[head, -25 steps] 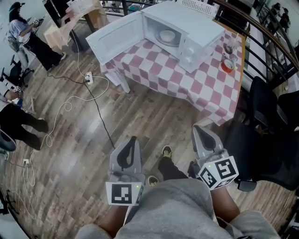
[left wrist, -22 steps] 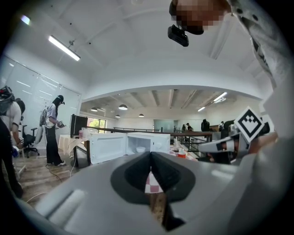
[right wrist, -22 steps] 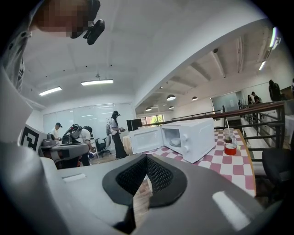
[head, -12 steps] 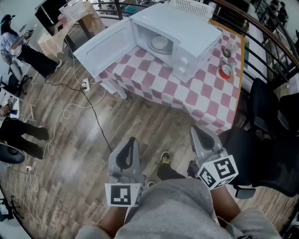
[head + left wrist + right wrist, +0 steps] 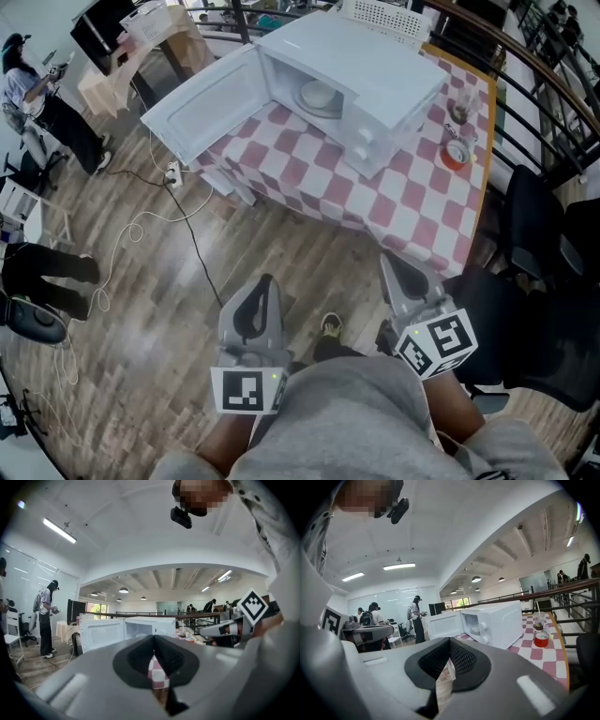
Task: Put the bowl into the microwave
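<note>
Jaws pressed together on nothing, the left gripper point(image 5: 266, 281) and right gripper point(image 5: 395, 262) stay at the person's waist, unmoved over the past second; the bowl point(image 5: 316, 94) sits inside the microwave point(image 5: 384, 61), well ahead of both tools, door point(image 5: 202, 103) swung open; placement appears complete.

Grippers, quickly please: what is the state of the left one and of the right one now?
Left gripper: closed, holding nothing.
Right gripper: closed, holding nothing.
</note>
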